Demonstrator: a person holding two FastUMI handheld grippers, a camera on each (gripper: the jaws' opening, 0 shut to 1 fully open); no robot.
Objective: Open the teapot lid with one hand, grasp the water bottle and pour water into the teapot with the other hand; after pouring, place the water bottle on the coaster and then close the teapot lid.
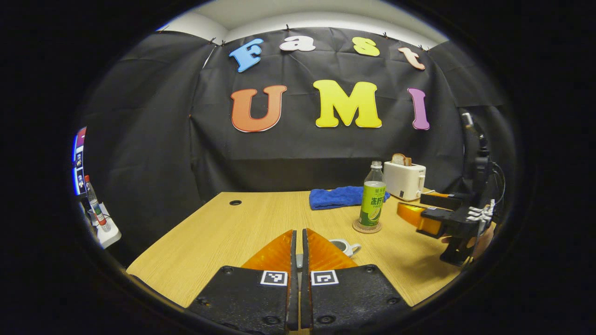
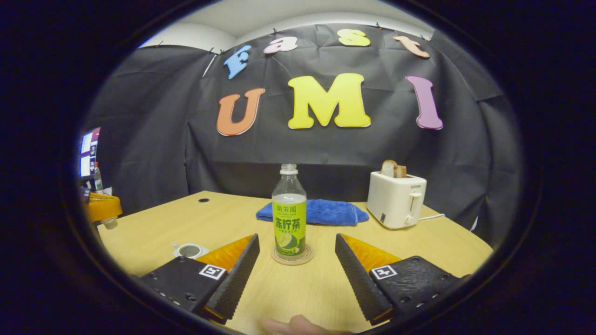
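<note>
The bottle point(image 2: 289, 211) stands upright on its coaster point(image 2: 292, 257) mid-table point(image 2: 298, 298), between the spread fingers of the right tool point(image 2: 294, 260), which touch nothing. The left tool point(image 1: 299, 246) is closed on nothing visible. The teapot point(image 2: 190, 251) sits open, apparently lidless; pouring looks finished. Next comes closing the lid, but I cannot make it out, and the left tool half-hides the teapot.
</note>
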